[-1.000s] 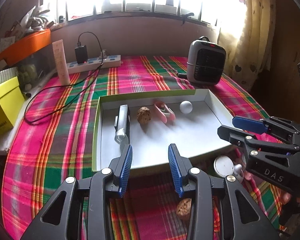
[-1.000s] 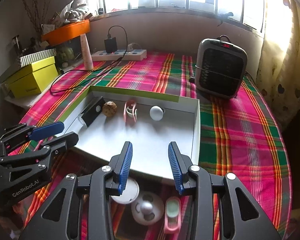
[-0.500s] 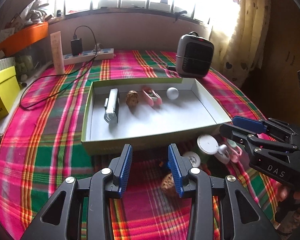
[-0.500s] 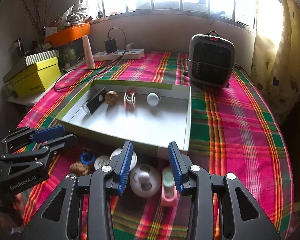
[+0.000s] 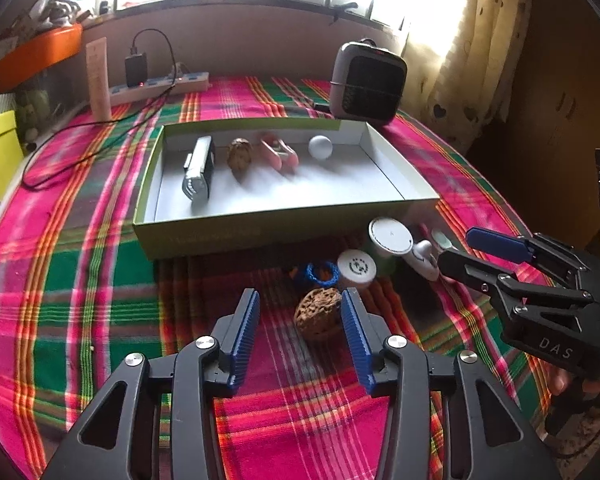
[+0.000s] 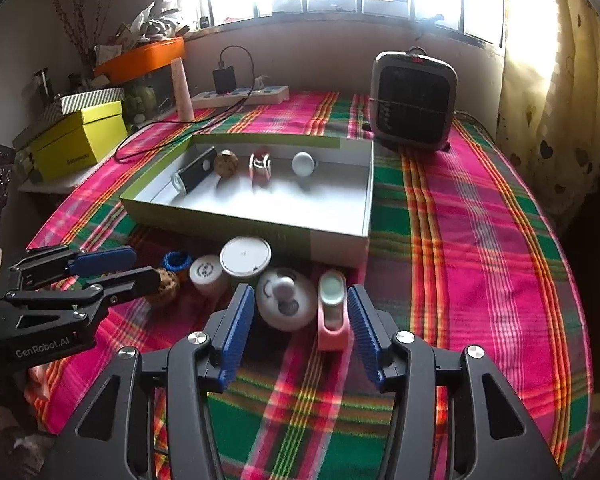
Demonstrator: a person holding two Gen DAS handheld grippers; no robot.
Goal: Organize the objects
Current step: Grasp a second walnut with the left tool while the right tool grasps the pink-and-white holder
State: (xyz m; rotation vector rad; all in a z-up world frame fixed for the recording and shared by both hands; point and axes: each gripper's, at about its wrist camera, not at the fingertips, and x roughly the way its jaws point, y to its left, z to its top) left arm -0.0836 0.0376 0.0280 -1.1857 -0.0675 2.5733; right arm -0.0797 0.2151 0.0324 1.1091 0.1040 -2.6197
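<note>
Left wrist view puts our left gripper (image 5: 300, 332) low over the plaid cloth, jaws spread, with a loose walnut (image 5: 318, 317) sitting between the blue pads, close to the right-hand one. We judge the step in hand to be picking that walnut up and carrying it into the green box (image 5: 268, 232), which lies just beyond it.

To do this well, we should first shift slightly so the walnut sits midway between the pads, then lower until the pads bracket its widest part before squeezing. Its shell is rounded and ridged, so we expect it to roll or squirt out if pinched off-centre. A slow, even close suits it better than a snap.

Just beyond the walnut, toward the box, lie a blue ring (image 5: 321, 273) and a small white cap (image 5: 356, 267); we should keep the pads short of both.

Inside the box another walnut (image 5: 239, 153) rests near the far wall, so a spot beside it looks natural.

Our right gripper (image 6: 300, 328) is also spread, with a white round case (image 6: 286, 299) and a pink holder (image 6: 332, 312) between its pads, nearer us than the box. We should hold it clear while the left one lifts.
</note>
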